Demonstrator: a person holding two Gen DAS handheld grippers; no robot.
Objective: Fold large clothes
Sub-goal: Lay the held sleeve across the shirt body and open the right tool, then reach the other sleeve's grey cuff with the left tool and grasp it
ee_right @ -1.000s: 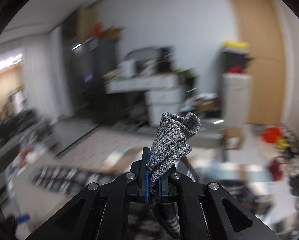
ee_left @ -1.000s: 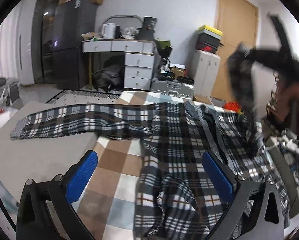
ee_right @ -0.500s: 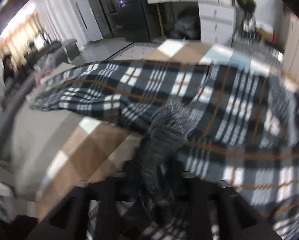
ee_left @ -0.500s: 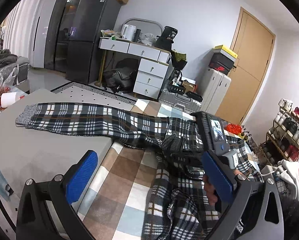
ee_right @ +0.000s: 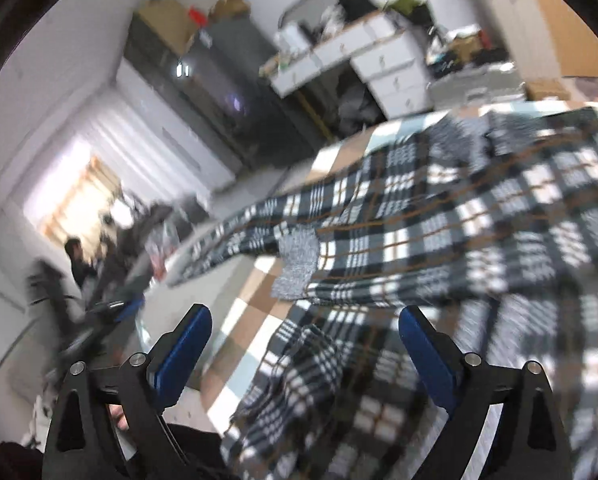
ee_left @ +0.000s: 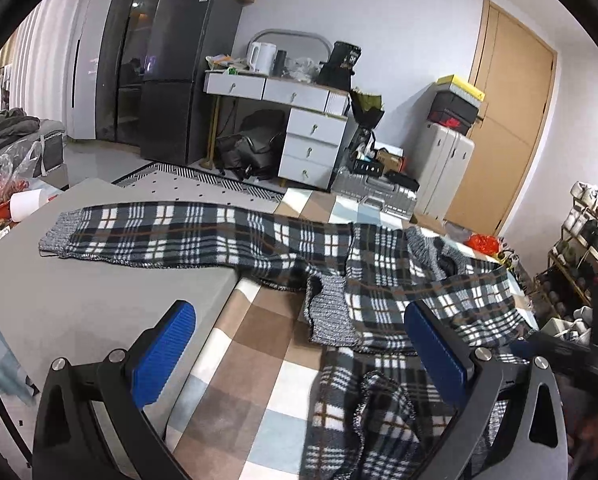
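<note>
The plaid garment (ee_left: pixel 399 280) is soft, fuzzy fleece cloth with coarser grey ribbed knit at its cuff (ee_left: pixel 331 312); the checked cover (ee_left: pixel 259 340) beneath looks like smooth matt fabric; the grey tabletop (ee_left: pixel 79 300) is plain and matt; the left claw (ee_left: pixel 299 344) has ridged blue pads (ee_left: pixel 167 352) on matt black plastic with shiny metal screws.

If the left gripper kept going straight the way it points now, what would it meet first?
Most likely the checked bed cover just beyond the open left gripper, close beside the plaid garment's grey cuff. Depth is hard to judge in this fisheye view.
</note>
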